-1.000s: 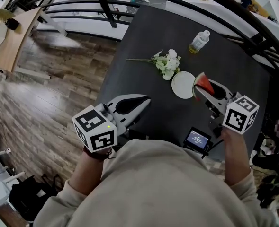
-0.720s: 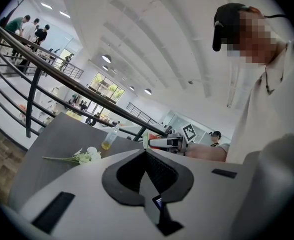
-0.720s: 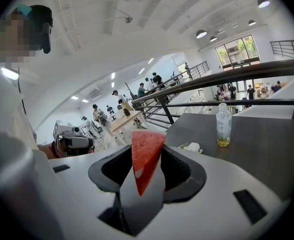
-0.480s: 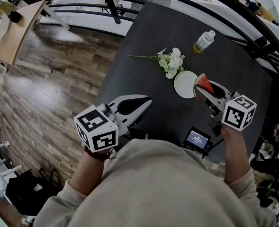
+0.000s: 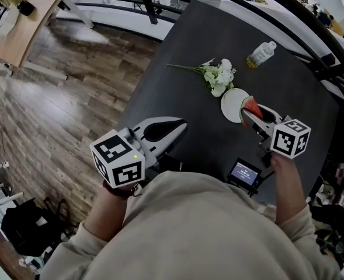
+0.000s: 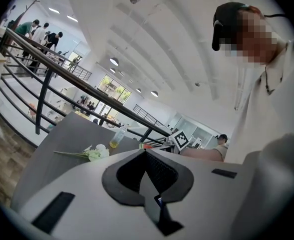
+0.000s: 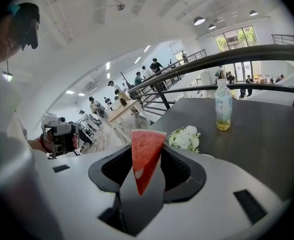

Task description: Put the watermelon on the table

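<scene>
A red wedge of watermelon [image 5: 252,105] with a green rind is clamped upright in my right gripper [image 5: 249,111], which is shut on it. In the right gripper view the watermelon [image 7: 147,141] stands point down between the jaws. It hangs low over the dark table [image 5: 201,34], at the right edge of a white plate [image 5: 232,105]. My left gripper [image 5: 182,123] hovers at the table's near left edge. Its jaws meet at the tip and hold nothing, as the left gripper view [image 6: 146,153] also shows.
White flowers [image 5: 219,77] on a long stem lie beyond the plate. A small bottle [image 5: 260,54] of yellowish liquid stands further back. A small device with a lit screen [image 5: 245,173] is at the near edge. Black railings curve round the table's far side, and wooden floor lies to the left.
My right gripper has sunk toward the table with the watermelon still in it, close beside the plate. The left gripper has stayed where it was.
</scene>
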Demonstrator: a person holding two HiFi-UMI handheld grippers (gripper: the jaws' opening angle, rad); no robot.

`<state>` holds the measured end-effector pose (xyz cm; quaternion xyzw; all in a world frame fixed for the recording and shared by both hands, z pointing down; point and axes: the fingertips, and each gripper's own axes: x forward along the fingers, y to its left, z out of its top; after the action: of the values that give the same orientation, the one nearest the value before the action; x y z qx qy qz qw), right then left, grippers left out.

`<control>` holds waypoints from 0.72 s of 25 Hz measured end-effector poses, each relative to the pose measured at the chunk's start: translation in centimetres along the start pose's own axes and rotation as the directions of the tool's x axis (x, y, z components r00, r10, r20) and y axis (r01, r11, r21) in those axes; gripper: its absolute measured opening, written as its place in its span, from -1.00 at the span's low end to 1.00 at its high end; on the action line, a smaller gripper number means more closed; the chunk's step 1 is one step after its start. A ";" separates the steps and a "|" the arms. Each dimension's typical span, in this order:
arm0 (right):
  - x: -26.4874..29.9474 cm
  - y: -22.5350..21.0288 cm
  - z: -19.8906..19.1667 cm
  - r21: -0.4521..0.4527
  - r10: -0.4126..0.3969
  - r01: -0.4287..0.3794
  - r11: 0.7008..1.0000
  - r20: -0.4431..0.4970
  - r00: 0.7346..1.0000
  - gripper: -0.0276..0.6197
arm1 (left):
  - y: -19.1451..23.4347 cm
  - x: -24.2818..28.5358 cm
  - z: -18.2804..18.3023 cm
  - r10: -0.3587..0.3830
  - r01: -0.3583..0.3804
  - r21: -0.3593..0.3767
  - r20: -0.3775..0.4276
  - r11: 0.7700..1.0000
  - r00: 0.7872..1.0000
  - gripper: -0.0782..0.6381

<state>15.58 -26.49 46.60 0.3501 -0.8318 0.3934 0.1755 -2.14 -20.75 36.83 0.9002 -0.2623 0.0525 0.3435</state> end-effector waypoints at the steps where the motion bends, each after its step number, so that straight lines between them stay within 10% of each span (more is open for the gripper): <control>1: 0.2 -0.2 -0.2 0.001 -0.002 0.002 1.000 -0.008 1.000 -0.32 | 0.0 -0.2 -0.1 0.003 -0.003 -0.003 0.001 1.000 1.000 -0.76; 18: 3.3 -4.3 -3.3 0.044 -0.048 0.053 0.998 -0.100 0.994 -0.33 | 0.9 -2.0 -1.2 0.050 -0.049 -0.045 0.015 0.998 0.999 -0.76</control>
<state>16.43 -27.28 52.80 0.3551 -0.8035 0.4251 0.2180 -4.24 -19.65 37.78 0.8860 -0.2883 0.0476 0.3601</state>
